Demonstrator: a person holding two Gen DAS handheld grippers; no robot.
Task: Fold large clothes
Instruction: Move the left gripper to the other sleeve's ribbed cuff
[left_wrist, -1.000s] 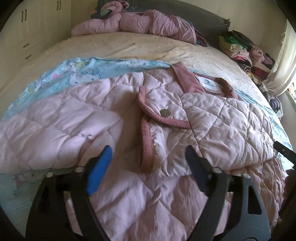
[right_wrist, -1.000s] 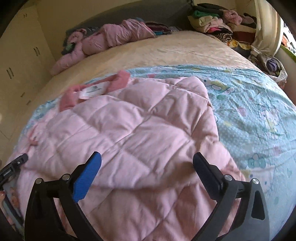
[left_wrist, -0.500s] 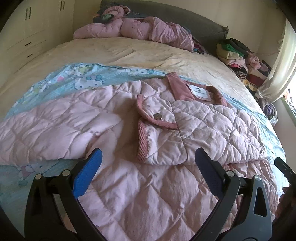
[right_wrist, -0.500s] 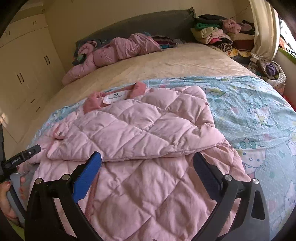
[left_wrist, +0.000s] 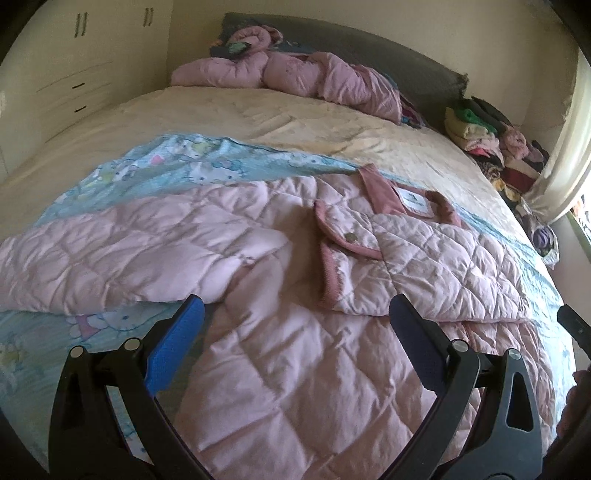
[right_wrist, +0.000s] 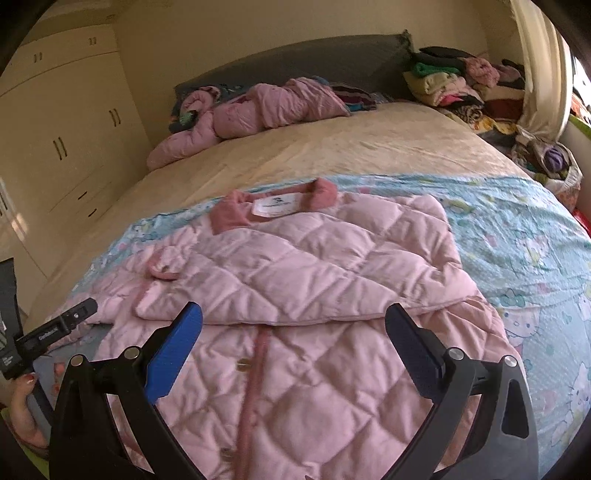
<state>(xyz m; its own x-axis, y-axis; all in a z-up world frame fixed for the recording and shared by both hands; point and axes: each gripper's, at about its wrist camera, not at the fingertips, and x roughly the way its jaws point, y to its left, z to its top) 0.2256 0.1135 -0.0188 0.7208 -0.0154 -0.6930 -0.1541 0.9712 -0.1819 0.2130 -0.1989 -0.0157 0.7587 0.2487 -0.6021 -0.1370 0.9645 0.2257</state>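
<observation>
Bed (left_wrist: 229, 122): cream cover at the far end, a blue cartoon-print sheet (right_wrist: 517, 236) across the near part. No boxes, baskets or bins that we can make out; the only holders of anything are the bed itself and a ledge past its far corner carrying a stack of folded clothes (right_wrist: 447, 83).

Pink quilted jacket (left_wrist: 314, 332): lies flat on the print sheet, front up, collar and label toward the headboard. We judge the fold partly done. One sleeve (right_wrist: 314, 269) is laid across the chest, its cuff near the opposite side. The other sleeve (left_wrist: 122, 258) lies spread out sideways over the sheet, not yet brought in. Lower body not yet doubled up toward the collar. So, as we read it: second sleeve, then the lengthwise fold, are left.

A second pink padded garment (left_wrist: 295, 77) sits heaped by the headboard, unfolded.

Left gripper (left_wrist: 295, 325): fingers wide apart, having just finished opening, nothing between them; it hangs above the jacket's middle.

Right gripper (right_wrist: 293, 328): fingers wide apart, empty, above the hem side.
</observation>
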